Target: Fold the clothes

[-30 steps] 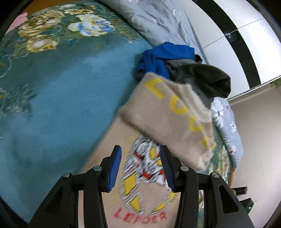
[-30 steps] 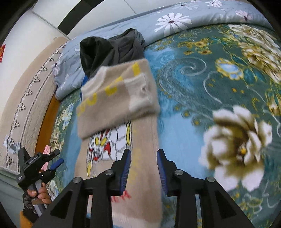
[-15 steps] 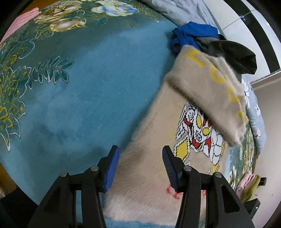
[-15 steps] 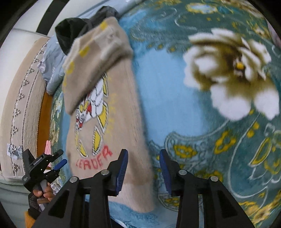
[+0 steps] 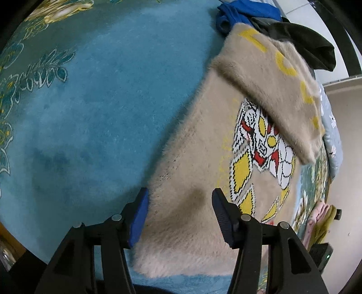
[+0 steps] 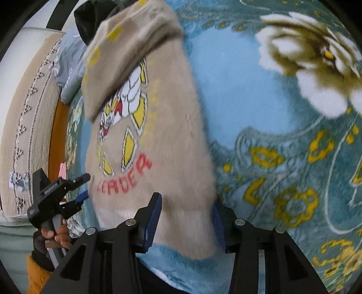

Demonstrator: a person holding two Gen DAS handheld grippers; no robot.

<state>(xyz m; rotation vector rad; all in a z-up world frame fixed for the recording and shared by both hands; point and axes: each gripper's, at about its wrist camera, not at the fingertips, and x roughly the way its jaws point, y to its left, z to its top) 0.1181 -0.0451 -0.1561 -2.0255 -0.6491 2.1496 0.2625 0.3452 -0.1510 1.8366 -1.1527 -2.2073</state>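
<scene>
My left gripper (image 5: 179, 217) is matt black plastic with ribbed blue pads (image 5: 139, 217) and small shiny metal pins; my right gripper (image 6: 185, 222) is built the same. Between both lies the sweater (image 5: 199, 167), a fuzzy, long-napped beige knit, its figure and letters knitted in, matt throughout. The blanket (image 5: 90, 108) under it is plush teal fleece, soft and faintly sheened. Beyond lie a smooth blue cloth (image 5: 239, 11) and a dull dark garment (image 5: 310, 43). The bed rail (image 6: 54, 144) looks like glossy wood.

Both grippers, L (image 5: 179, 217) & R (image 6: 186, 222), fingers spread, seemingly ungripped.
</scene>
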